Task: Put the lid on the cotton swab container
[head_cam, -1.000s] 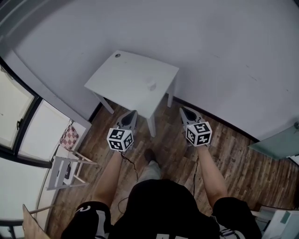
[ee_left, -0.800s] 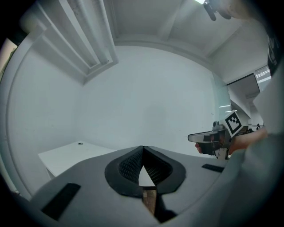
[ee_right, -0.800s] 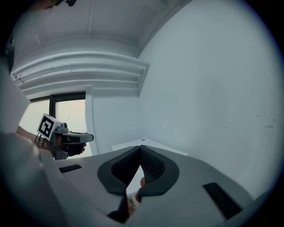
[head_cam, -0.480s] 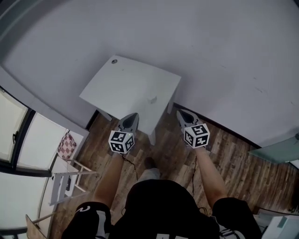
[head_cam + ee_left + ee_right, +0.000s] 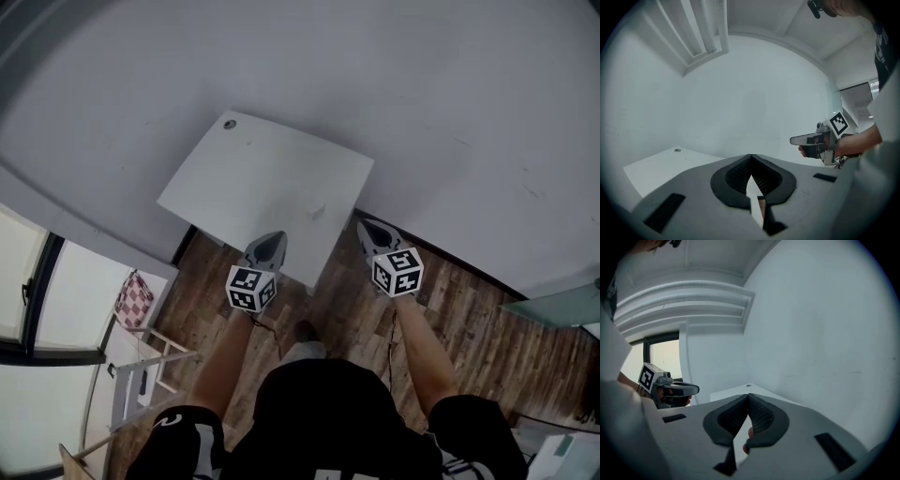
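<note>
tiny whitish container (image 5: 317, 212) sitting near the white tabletop's (image 5: 246, 173) front edge, too small to see a lid, left gripper (image 5: 274, 238) and right gripper (image 5: 366, 228) both hovering nearby, pinching shut on nothing

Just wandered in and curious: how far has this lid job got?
Nothing looks done yet. The left gripper and right gripper are shut, holding nothing, by the table. A small white item sits on it untouched, so the whole capping remains.

White square table (image 5: 253, 178) against pale grey wall (image 5: 422, 103), dark wood-plank floor (image 5: 469, 319), bright windows (image 5: 66, 309) at left.
</note>
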The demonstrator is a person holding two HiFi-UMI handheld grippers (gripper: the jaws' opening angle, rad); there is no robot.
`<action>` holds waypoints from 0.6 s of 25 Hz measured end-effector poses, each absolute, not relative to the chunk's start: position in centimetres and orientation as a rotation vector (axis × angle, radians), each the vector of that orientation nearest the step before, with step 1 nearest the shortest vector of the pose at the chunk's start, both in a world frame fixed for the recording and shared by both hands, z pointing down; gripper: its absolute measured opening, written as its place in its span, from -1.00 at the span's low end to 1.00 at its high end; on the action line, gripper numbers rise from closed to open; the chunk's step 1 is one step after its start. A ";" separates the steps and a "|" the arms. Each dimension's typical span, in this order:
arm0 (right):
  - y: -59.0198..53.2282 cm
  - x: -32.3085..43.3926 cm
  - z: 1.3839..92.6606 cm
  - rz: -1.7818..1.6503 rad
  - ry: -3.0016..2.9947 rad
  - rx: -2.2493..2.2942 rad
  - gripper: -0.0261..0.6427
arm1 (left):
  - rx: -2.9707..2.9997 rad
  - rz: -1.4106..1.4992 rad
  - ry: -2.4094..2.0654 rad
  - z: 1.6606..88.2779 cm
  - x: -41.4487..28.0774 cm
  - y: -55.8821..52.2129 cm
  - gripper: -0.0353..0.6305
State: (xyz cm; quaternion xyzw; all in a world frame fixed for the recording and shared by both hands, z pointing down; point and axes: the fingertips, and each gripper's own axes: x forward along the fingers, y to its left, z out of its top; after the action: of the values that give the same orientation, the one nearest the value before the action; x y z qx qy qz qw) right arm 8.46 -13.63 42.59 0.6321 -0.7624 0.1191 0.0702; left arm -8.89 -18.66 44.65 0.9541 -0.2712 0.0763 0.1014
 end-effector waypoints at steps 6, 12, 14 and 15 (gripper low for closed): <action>-16.1 7.9 43.2 0.372 -2.266 1.888 -0.88 | 2.821 0.224 -0.747 45.9 -9.1 -20.5 -0.82; -17.6 7.3 43.8 0.385 -2.258 1.858 -0.88 | 2.803 0.213 -0.738 46.9 -9.3 -21.7 -0.82; -18.0 7.2 43.9 0.389 -2.261 1.853 -0.88 | 2.803 0.207 -0.742 47.0 -9.3 -22.0 -0.82; -18.2 7.2 44.0 0.391 -2.262 1.851 -0.88 | 2.803 0.204 -0.743 47.0 -9.4 -22.1 -0.82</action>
State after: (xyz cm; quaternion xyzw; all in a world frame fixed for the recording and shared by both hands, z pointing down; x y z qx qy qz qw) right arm 7.18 -18.15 44.04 0.6249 -0.7635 0.1321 0.0960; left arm -9.39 -22.14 47.03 0.9577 -0.2538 0.0695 0.1169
